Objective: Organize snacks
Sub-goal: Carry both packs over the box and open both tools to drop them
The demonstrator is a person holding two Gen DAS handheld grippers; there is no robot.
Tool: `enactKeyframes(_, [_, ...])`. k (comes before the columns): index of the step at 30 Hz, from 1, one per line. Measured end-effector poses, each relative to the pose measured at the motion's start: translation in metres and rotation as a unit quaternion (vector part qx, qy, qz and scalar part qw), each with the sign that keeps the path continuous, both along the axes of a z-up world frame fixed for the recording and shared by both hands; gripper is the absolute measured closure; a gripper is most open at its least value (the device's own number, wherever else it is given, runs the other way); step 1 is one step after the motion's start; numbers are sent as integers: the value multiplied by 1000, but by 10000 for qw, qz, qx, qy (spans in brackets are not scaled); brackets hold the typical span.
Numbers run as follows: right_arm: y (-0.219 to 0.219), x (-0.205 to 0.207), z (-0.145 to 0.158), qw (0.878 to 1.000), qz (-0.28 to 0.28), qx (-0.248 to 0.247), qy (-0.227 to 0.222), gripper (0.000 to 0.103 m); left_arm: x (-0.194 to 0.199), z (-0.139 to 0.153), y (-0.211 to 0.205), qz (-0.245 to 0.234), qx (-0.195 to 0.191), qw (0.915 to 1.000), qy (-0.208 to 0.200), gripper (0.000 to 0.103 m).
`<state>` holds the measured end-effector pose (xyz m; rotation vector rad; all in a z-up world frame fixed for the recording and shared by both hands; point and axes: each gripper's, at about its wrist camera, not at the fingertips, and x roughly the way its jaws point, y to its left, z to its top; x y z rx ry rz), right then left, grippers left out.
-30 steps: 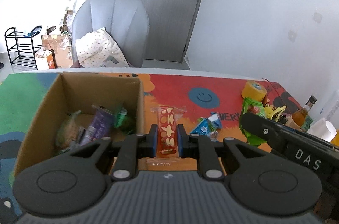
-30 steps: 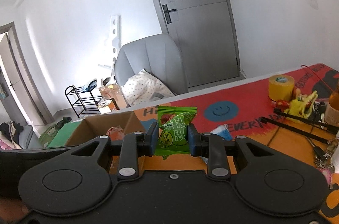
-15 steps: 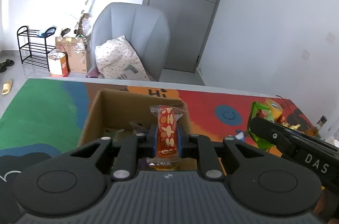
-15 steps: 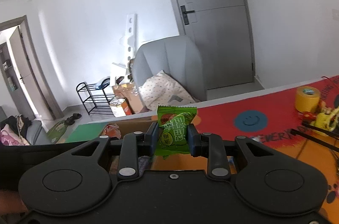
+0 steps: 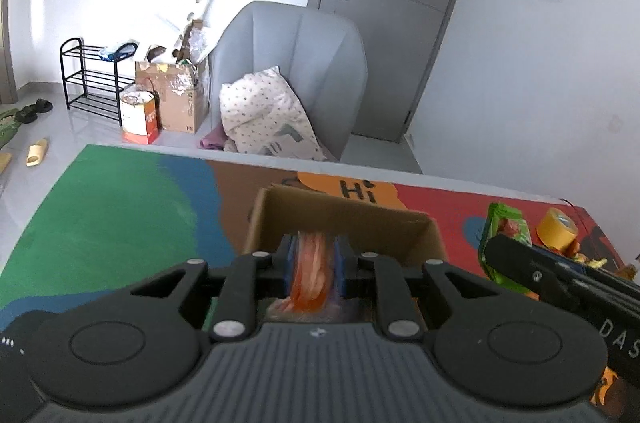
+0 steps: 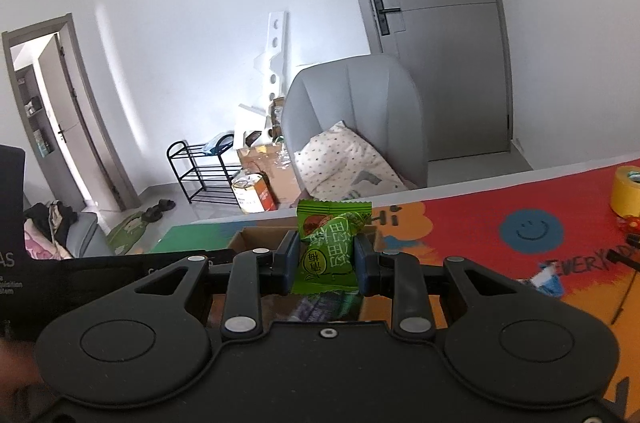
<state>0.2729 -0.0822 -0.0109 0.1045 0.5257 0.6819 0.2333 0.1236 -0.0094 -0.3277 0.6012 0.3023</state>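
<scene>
A colourful table mat [image 5: 120, 223] covers the table, and an open cardboard box [image 5: 340, 219] stands on it. The left gripper [image 5: 314, 265] hangs over the box; its jaws are opening, with a blurred orange snack bar [image 5: 314, 275] between the pads. The right gripper [image 6: 326, 261] is clamped on a green candy packet [image 6: 332, 251], held just over the box's near edge. A yellow tape roll [image 6: 626, 193] sits well apart on the mat

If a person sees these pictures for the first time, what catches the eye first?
Probably the two bright snacks: a green packet pinched in the right tool, and a blurred orange-red packet between the opening jaws of the left tool. Just beyond both sits the open cardboard box on a colourful table mat.
</scene>
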Motion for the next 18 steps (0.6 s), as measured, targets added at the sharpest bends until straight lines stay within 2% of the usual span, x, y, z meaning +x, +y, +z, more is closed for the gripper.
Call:
enactKeyframes(5, [7, 1, -1, 10000, 28, -12, 60, 75, 1, -4, 10, 23, -67, 10000, 43, 83])
enactKeyframes(9, [6, 2, 1, 9999, 39, 55, 135, 58, -2, -3, 11, 30, -68, 9999, 77, 82])
enactKeyframes(12, [-1, 1, 2, 9997, -26, 99, 200, 58, -5, -3, 9, 50, -60, 9999, 78, 69])
enactKeyframes(14, [-8, 2, 2, 9994, -101, 151, 290, 58, -5, -3, 6, 56, -19, 9999, 99, 52])
enactKeyframes(18, [-23, -3, 2, 9992, -222, 89, 311, 54, -9, 0, -1, 76, -18, 9999, 81, 32])
